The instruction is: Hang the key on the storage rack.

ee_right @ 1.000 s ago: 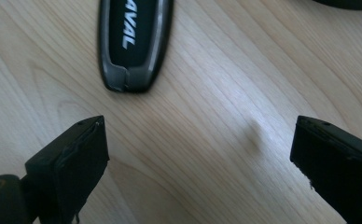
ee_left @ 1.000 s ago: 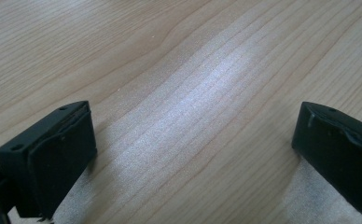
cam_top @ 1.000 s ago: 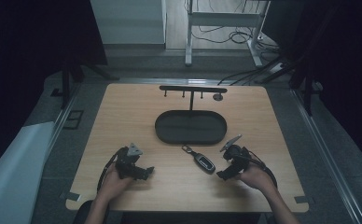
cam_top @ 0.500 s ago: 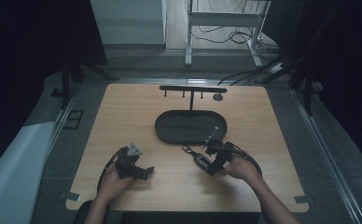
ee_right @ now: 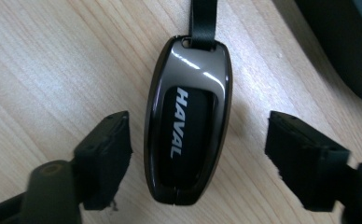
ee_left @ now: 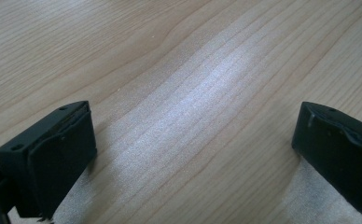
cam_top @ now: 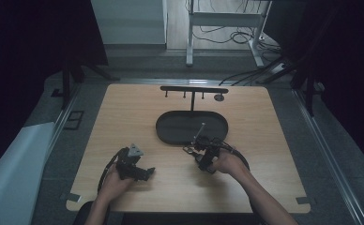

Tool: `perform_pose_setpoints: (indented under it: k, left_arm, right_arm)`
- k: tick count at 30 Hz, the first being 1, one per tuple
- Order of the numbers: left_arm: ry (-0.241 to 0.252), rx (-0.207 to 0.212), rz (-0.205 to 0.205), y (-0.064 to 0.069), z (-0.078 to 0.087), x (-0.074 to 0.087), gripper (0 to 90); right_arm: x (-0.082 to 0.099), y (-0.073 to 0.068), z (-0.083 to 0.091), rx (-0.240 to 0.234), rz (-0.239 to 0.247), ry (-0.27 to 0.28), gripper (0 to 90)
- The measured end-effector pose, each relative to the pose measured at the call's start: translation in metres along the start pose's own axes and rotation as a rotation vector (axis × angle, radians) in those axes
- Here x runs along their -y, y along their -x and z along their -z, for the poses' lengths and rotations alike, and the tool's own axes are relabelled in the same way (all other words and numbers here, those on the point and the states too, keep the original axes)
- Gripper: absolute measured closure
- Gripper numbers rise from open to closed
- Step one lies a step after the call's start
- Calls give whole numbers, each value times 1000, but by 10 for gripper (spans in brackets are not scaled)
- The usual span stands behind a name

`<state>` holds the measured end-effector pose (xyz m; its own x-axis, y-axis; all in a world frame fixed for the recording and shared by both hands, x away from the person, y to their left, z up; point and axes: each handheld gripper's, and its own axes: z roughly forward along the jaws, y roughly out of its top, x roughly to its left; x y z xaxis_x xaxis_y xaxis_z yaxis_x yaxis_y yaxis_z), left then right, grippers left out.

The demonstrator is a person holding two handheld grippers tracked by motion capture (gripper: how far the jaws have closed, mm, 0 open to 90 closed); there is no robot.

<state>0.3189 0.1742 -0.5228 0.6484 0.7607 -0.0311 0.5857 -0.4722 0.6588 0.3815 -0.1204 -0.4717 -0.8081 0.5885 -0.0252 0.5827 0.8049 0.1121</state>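
A glossy dark key fob (ee_right: 187, 121) marked HAVAL lies flat on the wooden table, its black strap (ee_right: 203, 18) running away from me. My right gripper (ee_right: 198, 140) is open, one jaw on each side of the fob, neither touching it. In the high view the right gripper (cam_top: 202, 157) sits over the fob just in front of the black oval tray (cam_top: 170, 129), and the key's ring (cam_top: 188, 150) pokes out at its left. My left gripper (cam_top: 147, 172) rests at the front left, open over bare wood (ee_left: 193, 149).
A black T-shaped rack (cam_top: 194, 90) with small hooks stands behind the tray at the table's far side. The tray's dark edge (ee_right: 351, 46) shows at the upper right of the right gripper view. Cables trail from both grippers.
My right gripper has moved left from the table's right front to sit over the key fob, jaws astride it. The left gripper has stayed put.
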Motion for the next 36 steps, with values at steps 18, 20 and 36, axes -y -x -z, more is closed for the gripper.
perform_pose_setpoints:
  k: [18, 20, 36]
  left_arm:
    - [0, 1, -1, 0, 0, 0, 0]
    - [0, 1, -2, 0, 0, 0, 0]
    - [0, 1, -1, 0, 0, 0, 0]
  right_arm:
    - [-17, 0, -10, -28, 24, -77, 463]
    - [-18, 0, -10, -20, 22, -88, 473]
    - [-17, 0, 10, -18, 85, -54, 482]
